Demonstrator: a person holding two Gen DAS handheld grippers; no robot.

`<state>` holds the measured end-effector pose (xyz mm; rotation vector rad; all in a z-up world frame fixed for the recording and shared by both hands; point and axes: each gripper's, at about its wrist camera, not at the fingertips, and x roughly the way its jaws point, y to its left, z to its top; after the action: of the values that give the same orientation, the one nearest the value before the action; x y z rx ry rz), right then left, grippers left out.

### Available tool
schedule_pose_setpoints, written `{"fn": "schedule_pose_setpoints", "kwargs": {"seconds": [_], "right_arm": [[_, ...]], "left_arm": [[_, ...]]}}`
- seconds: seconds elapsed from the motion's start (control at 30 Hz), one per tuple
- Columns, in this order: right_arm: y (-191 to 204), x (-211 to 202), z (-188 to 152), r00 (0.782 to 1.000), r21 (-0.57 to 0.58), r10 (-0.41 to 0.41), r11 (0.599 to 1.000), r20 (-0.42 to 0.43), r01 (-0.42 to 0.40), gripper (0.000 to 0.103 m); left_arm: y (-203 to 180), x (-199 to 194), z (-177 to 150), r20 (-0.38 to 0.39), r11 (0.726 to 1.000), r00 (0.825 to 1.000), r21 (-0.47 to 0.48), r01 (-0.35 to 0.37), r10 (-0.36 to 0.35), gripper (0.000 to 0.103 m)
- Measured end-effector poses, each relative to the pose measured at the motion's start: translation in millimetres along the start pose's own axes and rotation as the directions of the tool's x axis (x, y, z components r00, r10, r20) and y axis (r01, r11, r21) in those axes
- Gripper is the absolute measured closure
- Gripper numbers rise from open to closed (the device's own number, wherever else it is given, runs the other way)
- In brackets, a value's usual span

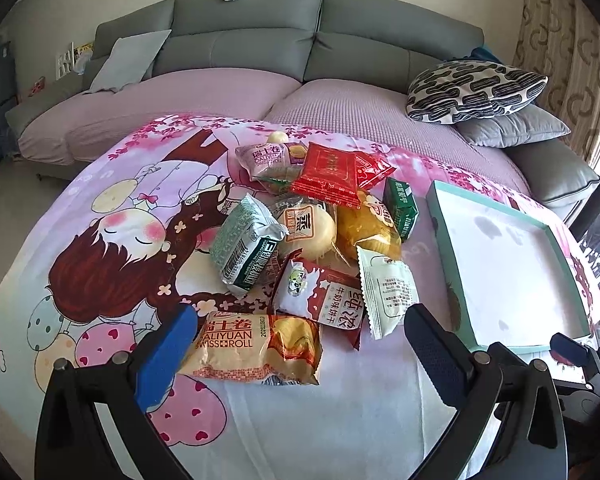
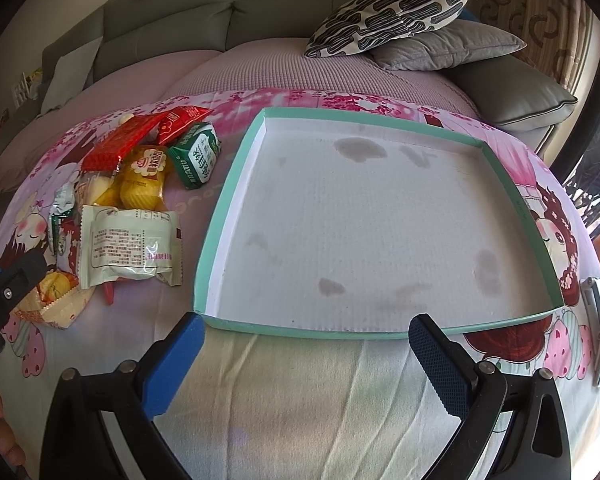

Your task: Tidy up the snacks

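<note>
Both the left gripper [image 1: 300, 336] and right gripper [image 2: 306, 340] hang wide-jawed, empty, before snack pile [image 1: 308, 232] and tray [image 2: 236, 184].

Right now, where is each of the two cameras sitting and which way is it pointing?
Left wrist: on the left gripper, looking forward over the snack pile, nearest the Swiss roll pack; its own open fingers show, and the right gripper at the right edge.
Right wrist: on the right gripper, facing the empty teal-rimmed tray; own open fingers show, left gripper at the left edge.
Shared: tray, snacks, cartoon cloth, grey sofa.
</note>
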<state>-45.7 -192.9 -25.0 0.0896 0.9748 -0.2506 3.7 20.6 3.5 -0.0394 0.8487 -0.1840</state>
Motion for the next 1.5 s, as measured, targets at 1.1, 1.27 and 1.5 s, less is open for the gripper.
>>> {"fn": "schedule_pose_setpoints", "kwargs": {"seconds": [1.1, 1.27, 1.5], "right_arm": [[56.3, -22.2, 31.8, 0.957, -0.073, 0.248, 0.968, 0.15, -0.24, 0.0], [68.9, -12.1, 39.2, 0.947, -0.09, 0.297, 0.954, 0.123, -0.287, 0.0], [85.0, 8.9, 39.6, 0.938, -0.095, 0.342, 0.937, 0.048, -0.336, 0.0]], "left_arm": [[54.1, 22.5, -4.5, -0.124, 0.989, 0.991, -0.137, -0.059, 0.042, 0.0], [49.8, 36.3, -7.8, -0.154, 0.992, 0.988, -0.117, -0.047, 0.029, 0.0], [44.7, 47.9, -9.6, -0.174, 0.993, 0.985, -0.116, -0.003, -0.017, 0.0]]}}
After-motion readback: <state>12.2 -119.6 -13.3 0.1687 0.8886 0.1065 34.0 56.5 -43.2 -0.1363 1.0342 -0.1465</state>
